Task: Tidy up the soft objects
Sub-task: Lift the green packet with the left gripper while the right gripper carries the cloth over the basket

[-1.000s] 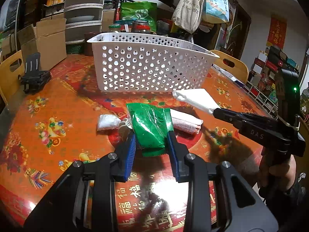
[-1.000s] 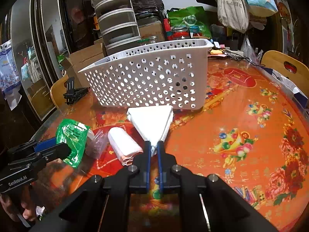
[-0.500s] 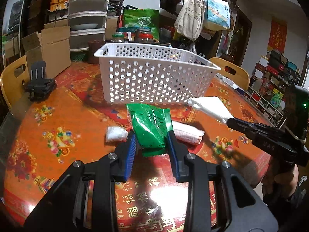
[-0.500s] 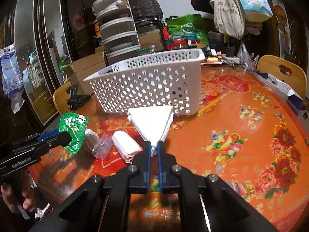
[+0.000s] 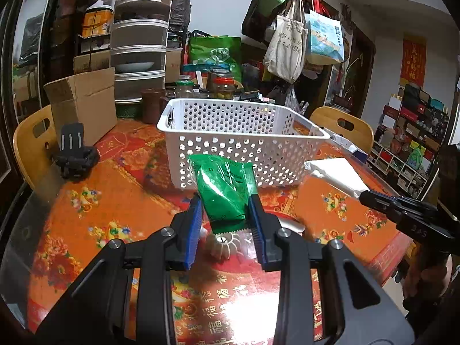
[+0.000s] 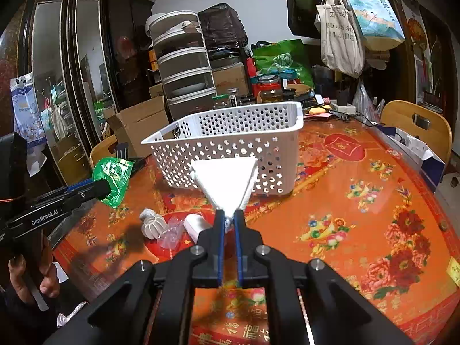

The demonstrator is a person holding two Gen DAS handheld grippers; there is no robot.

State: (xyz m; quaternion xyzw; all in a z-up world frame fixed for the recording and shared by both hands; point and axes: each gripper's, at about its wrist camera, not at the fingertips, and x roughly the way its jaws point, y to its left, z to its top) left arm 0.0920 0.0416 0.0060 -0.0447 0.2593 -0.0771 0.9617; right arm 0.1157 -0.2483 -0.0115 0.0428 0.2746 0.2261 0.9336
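The worktop (image 6: 359, 172) is covered with a glossy orange-red cloth printed with flowers, gold ingots and Chinese characters, and room light glares off its near edge. A white perforated basket (image 5: 244, 143) stands on it toward the back. The left gripper (image 5: 225, 218) has its jaws closed on the lower end of a green packet (image 5: 222, 189), held up off the cloth in front of the basket's near wall. The right gripper (image 6: 228, 224) has its jaws clamped on the corner of a white folded cloth (image 6: 225, 181), which fans upward in a triangle in front of the basket. Lying on the worktop between the two grippers are a small grey-white ribbed pouch (image 6: 152, 225), a crumpled clear wrapper (image 6: 171, 231) just beside it, and a white roll (image 6: 195, 224) near the right jaws. A black folding stand (image 5: 73, 155) sits at the left edge of the worktop, near a wooden chair (image 5: 31, 143); another wooden chair (image 6: 417, 126) stands at the far right. Behind the basket are an open cardboard box (image 5: 83, 103), glass jars (image 5: 222, 86), a stack of drawer units (image 5: 139, 49) and a green shopping bag (image 6: 283, 60). Tote bags (image 6: 342, 34) hang from a coat rack, and a dark mirrored cabinet (image 6: 72, 72) lines the left wall.
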